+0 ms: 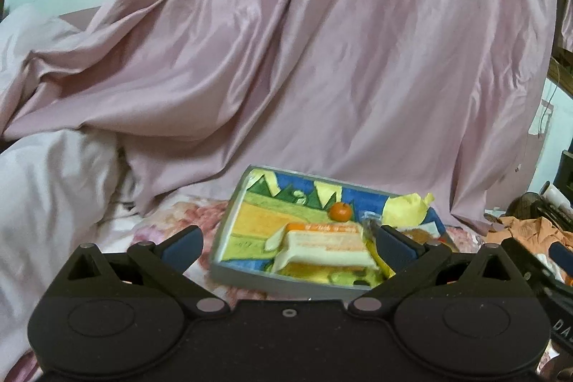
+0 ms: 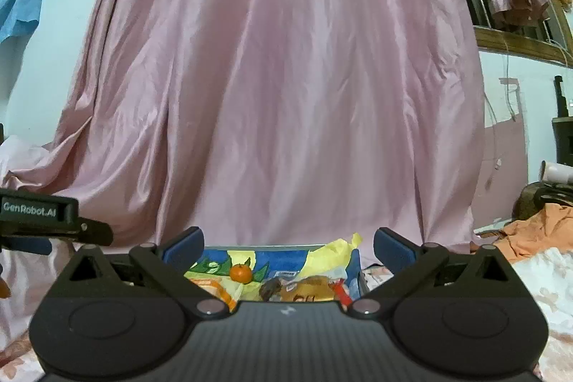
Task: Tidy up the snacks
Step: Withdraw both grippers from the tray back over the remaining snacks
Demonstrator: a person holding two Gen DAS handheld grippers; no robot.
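We read "GenRobot.AI" on our left gripper (image 2: 39, 213); both it and our right gripper (image 2: 288, 251) gape empty above the tray (image 1: 229, 271) of snacks.

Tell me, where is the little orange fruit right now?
In both views the orange sits inside the colourful tray, near its middle, just behind the white snack box.

text: "GenRobot.AI" | on: left gripper (image 2: 39, 213) housing, right wrist view | text: "DA", cut off | on: right gripper (image 1: 562, 324) body, left wrist view | snack print: unreadable
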